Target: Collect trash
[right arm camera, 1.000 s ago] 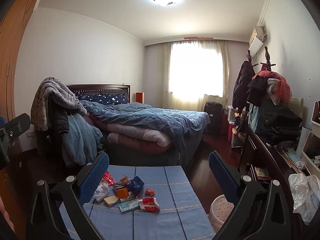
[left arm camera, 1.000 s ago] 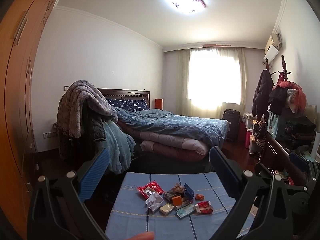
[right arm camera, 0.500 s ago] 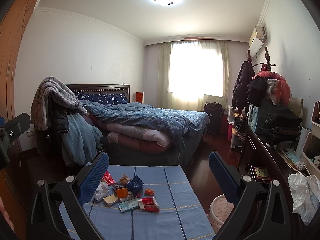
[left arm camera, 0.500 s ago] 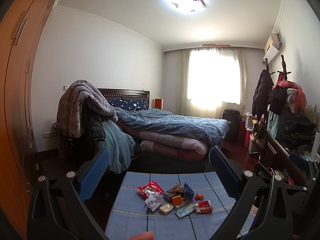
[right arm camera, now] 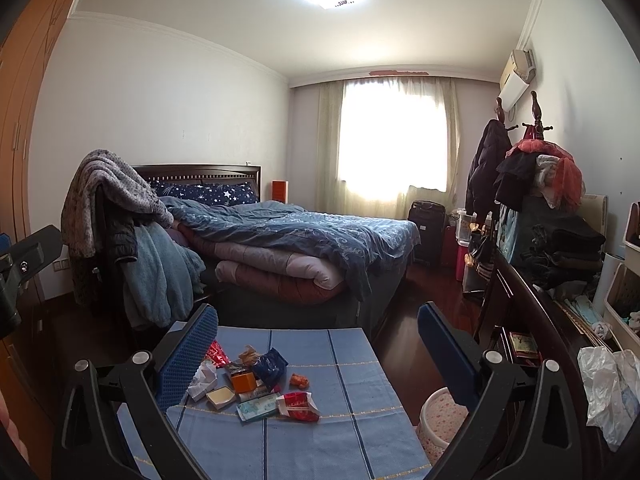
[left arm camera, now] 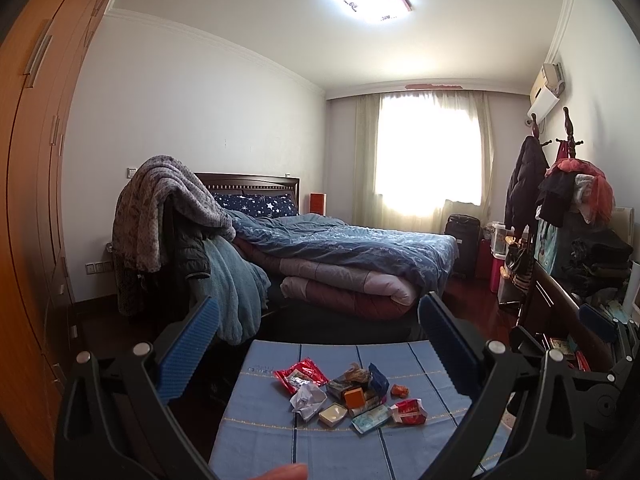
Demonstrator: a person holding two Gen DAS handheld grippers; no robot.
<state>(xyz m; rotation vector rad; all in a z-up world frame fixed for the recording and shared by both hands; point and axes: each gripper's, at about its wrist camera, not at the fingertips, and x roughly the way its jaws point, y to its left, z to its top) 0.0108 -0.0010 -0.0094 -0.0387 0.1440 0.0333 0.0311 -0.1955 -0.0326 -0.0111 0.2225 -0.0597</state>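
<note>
A pile of trash lies on a table with a blue cloth (left arm camera: 260,432) (right arm camera: 360,432): a red wrapper (left arm camera: 302,374), crumpled white paper (left arm camera: 307,398) (right arm camera: 203,380), an orange box (left arm camera: 354,398) (right arm camera: 244,381), a dark blue bag (left arm camera: 378,380) (right arm camera: 270,365), a small open white box (left arm camera: 333,415) (right arm camera: 220,396), a green packet (left arm camera: 370,418) (right arm camera: 258,404) and a red-and-white wrapper (left arm camera: 409,411) (right arm camera: 298,401). My left gripper (left arm camera: 318,344) is open and empty, held above the table. My right gripper (right arm camera: 318,344) is open and empty too. A pale waste basket (right arm camera: 444,420) stands right of the table.
A bed (right arm camera: 300,240) with blue bedding stands behind the table. Clothes hang over a chair (left arm camera: 168,220) on the left. A wardrobe (left arm camera: 32,200) lines the left wall. A cluttered dark dresser (right arm camera: 532,312) with a white plastic bag (right arm camera: 612,392) runs along the right.
</note>
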